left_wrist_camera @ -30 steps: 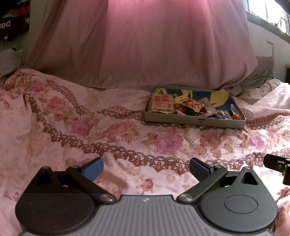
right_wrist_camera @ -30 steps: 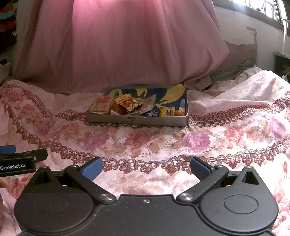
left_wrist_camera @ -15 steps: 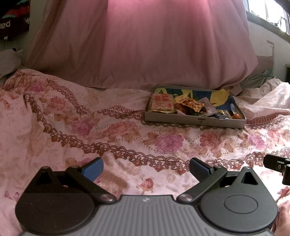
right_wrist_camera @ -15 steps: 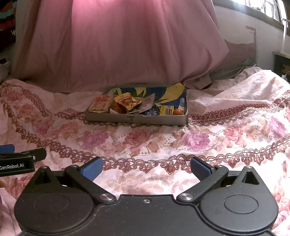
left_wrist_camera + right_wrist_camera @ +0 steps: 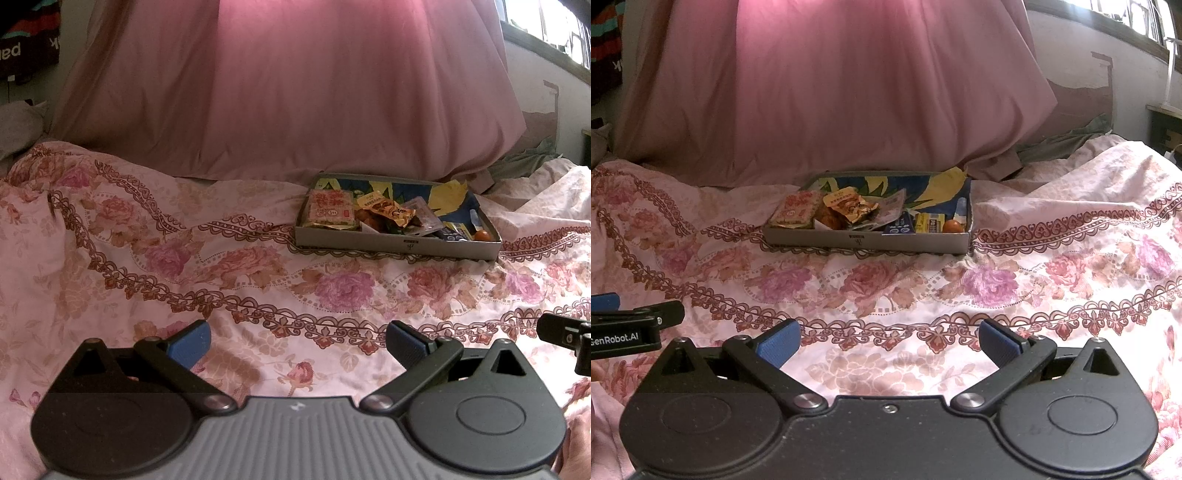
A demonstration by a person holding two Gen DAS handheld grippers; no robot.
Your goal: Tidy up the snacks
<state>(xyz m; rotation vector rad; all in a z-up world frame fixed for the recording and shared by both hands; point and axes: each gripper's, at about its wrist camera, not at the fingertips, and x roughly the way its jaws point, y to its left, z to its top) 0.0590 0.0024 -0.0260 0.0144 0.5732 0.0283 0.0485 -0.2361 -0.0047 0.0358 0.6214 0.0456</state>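
While both grippers hover low over the bedspread (image 5: pixel 258 266), neither grasps anything: the left gripper (image 5: pixel 298 341) has its blue pads (image 5: pixel 190 341) spread wide with only floral cloth between them, and the right gripper (image 5: pixel 888 341) is released the same way, its pads (image 5: pixel 999 343) far apart. Well beyond them, toward the far side of the bed, sits a shallow grey box (image 5: pixel 397 245) holding the snacks. At its left end lies a flat pink-and-red packet (image 5: pixel 328 208); just right of it an orange crinkled bag (image 5: pixel 386 210) rests on top of other wrappers, touching a clear pouch (image 5: pixel 421 214). Farther right in the box are a small blue carton (image 5: pixel 901 225), a yellow packet (image 5: pixel 929 223) and a small orange fruit (image 5: pixel 953 226) at the near right corner, with a little white bottle (image 5: pixel 961 208) beside the right wall. A leaf-patterned lining (image 5: pixel 916 186) shows on the box's far side. Behind the box rises a large pink drape (image 5: pixel 849 92). From the right wrist view, the left gripper's side shows at the left edge; from the left wrist view, part of the right gripper shows at the right edge.
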